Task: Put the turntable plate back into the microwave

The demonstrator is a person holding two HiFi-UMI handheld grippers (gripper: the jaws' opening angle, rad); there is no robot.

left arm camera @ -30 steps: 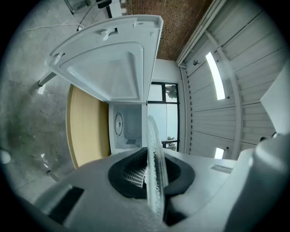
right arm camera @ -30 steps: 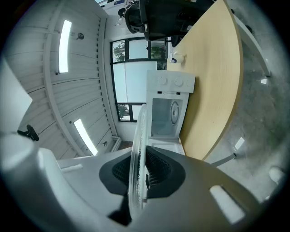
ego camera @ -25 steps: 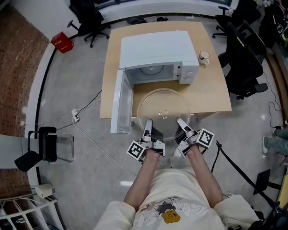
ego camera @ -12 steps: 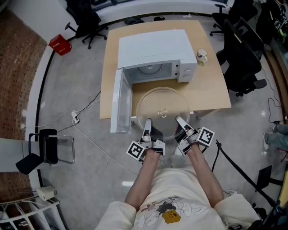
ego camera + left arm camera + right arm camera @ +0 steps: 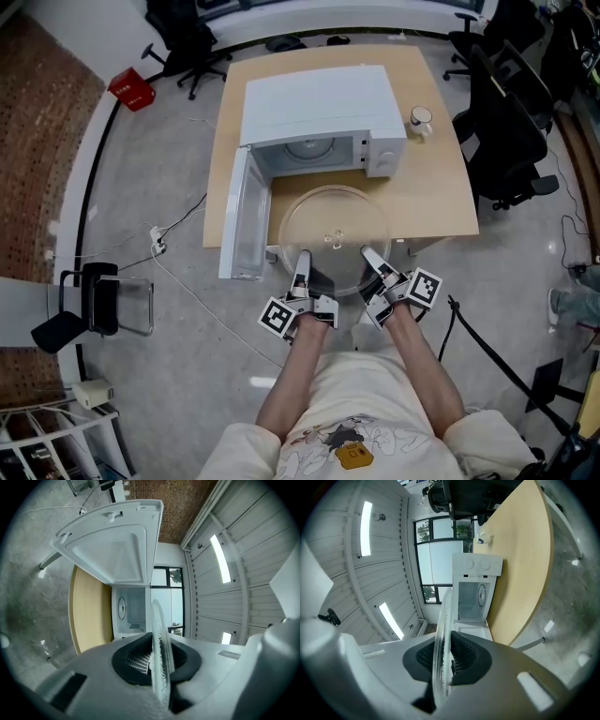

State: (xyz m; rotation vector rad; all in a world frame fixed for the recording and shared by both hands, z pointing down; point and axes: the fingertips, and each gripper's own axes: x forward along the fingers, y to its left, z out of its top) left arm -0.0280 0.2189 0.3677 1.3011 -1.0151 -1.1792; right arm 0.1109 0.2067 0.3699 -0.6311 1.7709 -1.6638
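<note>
The clear glass turntable plate [image 5: 333,234] hangs level over the wooden table's near edge, in front of the white microwave [image 5: 319,117]. My left gripper [image 5: 301,265] is shut on the plate's near-left rim and my right gripper [image 5: 368,259] on its near-right rim. In the left gripper view the plate's edge [image 5: 158,644] runs between the black pads [image 5: 136,660]; the right gripper view shows the plate's rim [image 5: 442,639] gripped the same way. The microwave door [image 5: 242,220] stands open to the left, with the cavity [image 5: 312,150] facing me.
A white mug [image 5: 420,119] stands on the table [image 5: 431,187] right of the microwave. Black office chairs [image 5: 511,122] crowd the right side; a red box [image 5: 129,88] lies on the floor far left. Cables [image 5: 187,281] trail over the floor by the door.
The whole view has shifted slightly; both grippers and the plate sit a touch higher and further left in the picture. The grip on the plate is unchanged.
</note>
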